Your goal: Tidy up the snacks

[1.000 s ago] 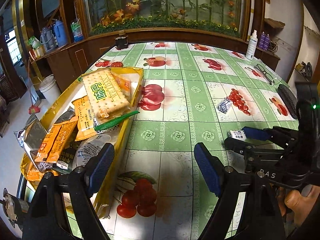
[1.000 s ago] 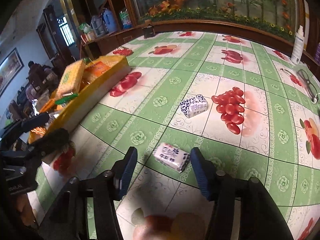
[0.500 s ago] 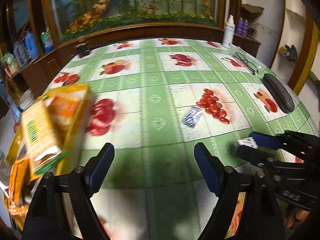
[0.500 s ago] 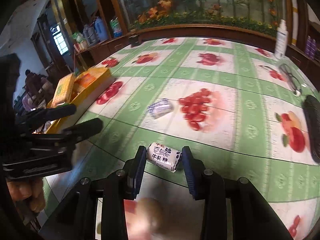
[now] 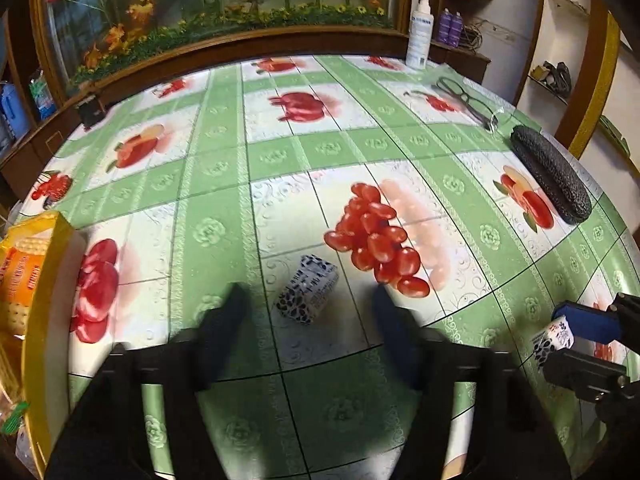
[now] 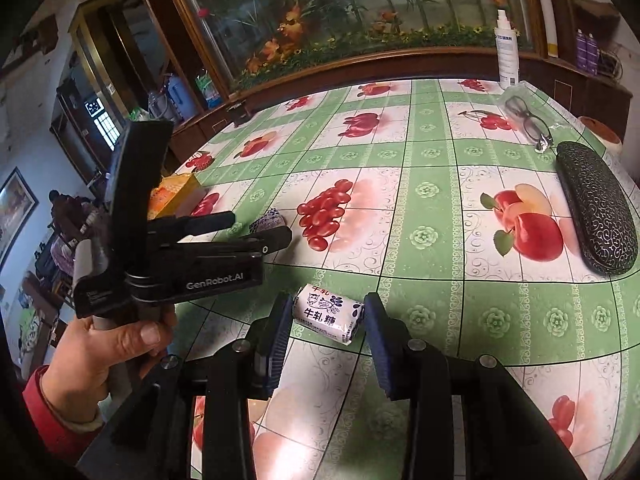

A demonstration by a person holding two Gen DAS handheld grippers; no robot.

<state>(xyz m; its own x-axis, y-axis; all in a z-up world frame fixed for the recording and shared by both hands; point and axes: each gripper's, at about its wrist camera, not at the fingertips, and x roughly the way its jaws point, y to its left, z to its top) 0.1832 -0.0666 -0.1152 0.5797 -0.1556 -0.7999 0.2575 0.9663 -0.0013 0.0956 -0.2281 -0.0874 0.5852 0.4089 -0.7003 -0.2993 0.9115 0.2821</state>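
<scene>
Nearing the end: right claw [image 6: 324, 320] closing on a milk candy [image 6: 328, 313], left claw [image 5: 308, 304] gaping, blurred, straddling the second candy [image 5: 307, 289] mid-counter, yellow tray [image 5: 42, 320] filling at the left edge.

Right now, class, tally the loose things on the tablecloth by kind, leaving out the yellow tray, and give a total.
Milk candies: 2
Glasses: 1
Glasses case: 1
Spray bottle: 1
Total: 5
</scene>
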